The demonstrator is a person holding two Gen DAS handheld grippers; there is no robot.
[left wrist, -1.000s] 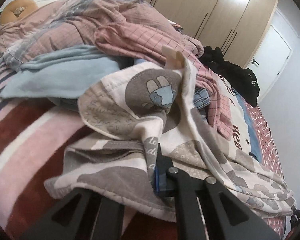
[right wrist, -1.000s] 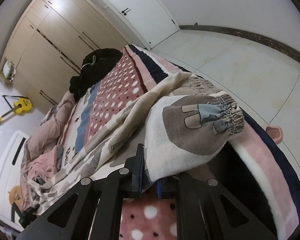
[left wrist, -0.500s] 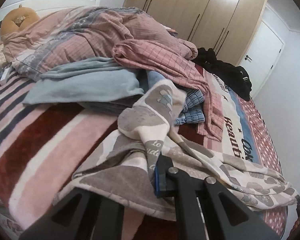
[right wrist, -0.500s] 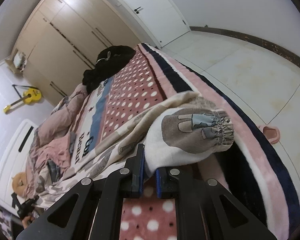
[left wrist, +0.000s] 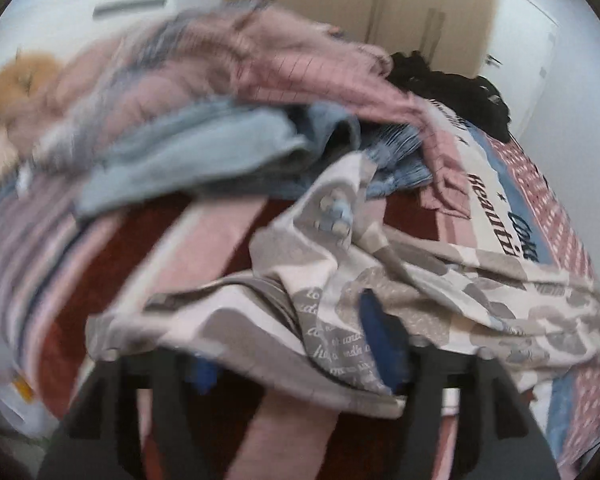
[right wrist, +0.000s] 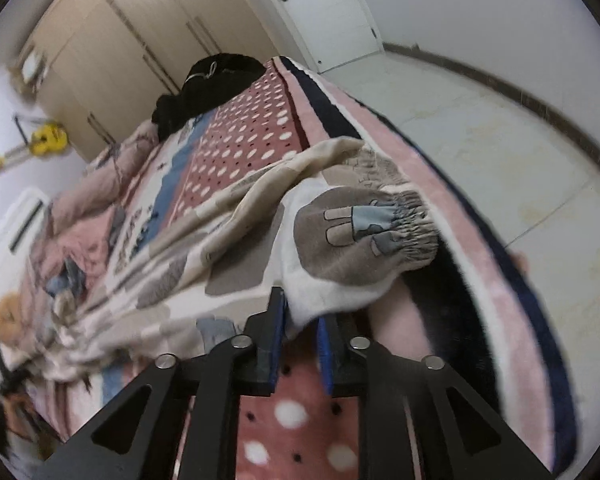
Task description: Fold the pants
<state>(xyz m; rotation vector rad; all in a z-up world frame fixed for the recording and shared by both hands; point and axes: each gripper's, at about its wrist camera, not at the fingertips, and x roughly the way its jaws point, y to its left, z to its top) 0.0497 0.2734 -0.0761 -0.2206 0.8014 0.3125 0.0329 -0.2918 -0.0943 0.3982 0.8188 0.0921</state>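
The pants are cream with grey patches and lie stretched across the bed blanket. In the left wrist view my left gripper has its jaws spread wide, with the cloth draped loosely over them; the view is blurred. In the right wrist view the pants end in a gathered cuff near the bed's edge. My right gripper has its jaws slightly parted with the cloth edge between them, the grip loosening.
A heap of pink and blue bedding and clothes lies behind the pants. A black garment sits at the far end of the bed. The floor drops off to the right. Wardrobes stand behind.
My left gripper has opened wide and let go of the pants. My right gripper's jaws have parted a little. The pants have been lowered and pulled out flatter along the bed.
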